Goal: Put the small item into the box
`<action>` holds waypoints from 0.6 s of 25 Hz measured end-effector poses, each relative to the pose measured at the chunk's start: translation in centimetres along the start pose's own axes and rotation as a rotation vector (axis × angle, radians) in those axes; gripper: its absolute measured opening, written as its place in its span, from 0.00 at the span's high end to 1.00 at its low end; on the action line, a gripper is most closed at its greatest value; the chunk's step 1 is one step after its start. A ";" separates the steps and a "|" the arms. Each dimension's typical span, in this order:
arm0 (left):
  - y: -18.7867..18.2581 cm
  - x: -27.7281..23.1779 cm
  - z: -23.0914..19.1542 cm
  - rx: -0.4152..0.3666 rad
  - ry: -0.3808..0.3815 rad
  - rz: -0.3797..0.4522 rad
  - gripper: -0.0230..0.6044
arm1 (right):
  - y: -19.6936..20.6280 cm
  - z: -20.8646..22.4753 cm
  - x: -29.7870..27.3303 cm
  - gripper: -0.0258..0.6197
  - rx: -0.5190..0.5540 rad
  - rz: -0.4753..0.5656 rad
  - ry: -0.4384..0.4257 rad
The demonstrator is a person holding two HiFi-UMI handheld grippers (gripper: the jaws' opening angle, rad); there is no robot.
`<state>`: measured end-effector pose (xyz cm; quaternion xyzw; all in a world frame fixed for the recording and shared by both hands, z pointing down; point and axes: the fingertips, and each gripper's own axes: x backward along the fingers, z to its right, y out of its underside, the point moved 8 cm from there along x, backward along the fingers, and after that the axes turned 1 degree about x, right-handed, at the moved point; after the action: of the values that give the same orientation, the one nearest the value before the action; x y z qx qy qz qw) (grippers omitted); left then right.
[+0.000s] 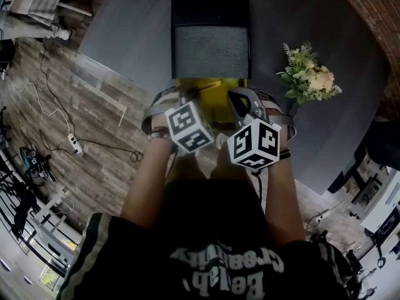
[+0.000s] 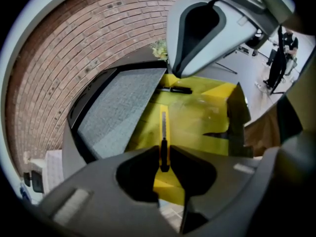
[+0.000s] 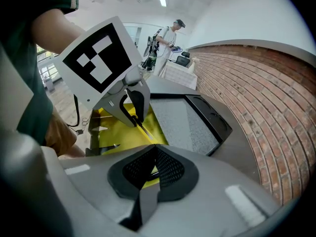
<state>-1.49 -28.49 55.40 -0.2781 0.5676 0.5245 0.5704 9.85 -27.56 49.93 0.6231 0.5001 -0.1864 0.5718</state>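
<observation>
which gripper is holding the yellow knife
The left gripper: its fingers pinch the yellow knife over the yellow box. The right gripper has its fingers closed together with nothing between them.

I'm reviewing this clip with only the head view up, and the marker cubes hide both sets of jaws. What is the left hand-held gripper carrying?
Observer: The left hand-held gripper is clamped on a slim yellow utility knife with a black slider.
Operator: Is it over the box?
Observer: Yes. The right gripper view shows the knife angled down into the open yellow box. I cannot tell whether its tip touches the floor.
Operator: Anything already inside?
Observer: A thin black pen-like item lies at the far side, near the tray's grey pad.
</observation>
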 end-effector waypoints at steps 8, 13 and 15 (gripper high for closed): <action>0.3 -0.4 -0.1 0.022 0.015 0.012 0.85 | 0.0 0.0 -0.3 0.95 -0.002 -0.004 0.004; 0.2 -0.4 0.0 0.073 0.070 0.033 0.72 | 0.1 -0.1 -0.4 0.95 -0.005 -0.008 0.005; 0.2 -0.3 0.1 0.072 0.070 0.034 0.70 | -0.1 -0.2 -0.3 0.95 -0.003 -0.007 0.006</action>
<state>-1.57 -28.45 55.74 -0.2656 0.6104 0.5034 0.5508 9.64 -27.53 50.15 0.6208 0.5045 -0.1858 0.5707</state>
